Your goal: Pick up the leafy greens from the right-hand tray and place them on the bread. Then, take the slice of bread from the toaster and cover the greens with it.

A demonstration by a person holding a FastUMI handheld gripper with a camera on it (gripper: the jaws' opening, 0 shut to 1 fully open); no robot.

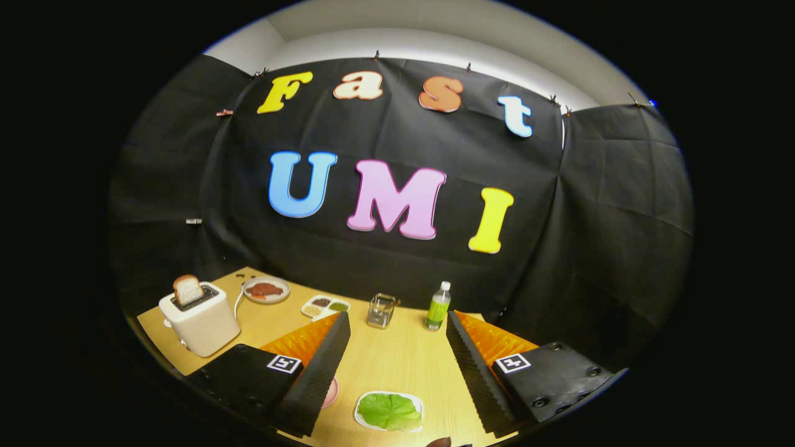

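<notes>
Wooden table, lower half of frame. Plate of red food and sectioned dish centre-left. Glass jar and green bottle mid-frame.

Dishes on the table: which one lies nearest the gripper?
The white tray holding the leafy greens, between the open gripper's fingers. The meat plate and divided dish sit farther back.

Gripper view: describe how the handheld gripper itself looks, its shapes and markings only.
The gripper has two long wedge-shaped fingers with finely ribbed inner faces. Each rises from a black block body; the right one shows round screw heads. A square black-and-white tag sits on each block, with translucent orange panels behind the fingers.
</notes>
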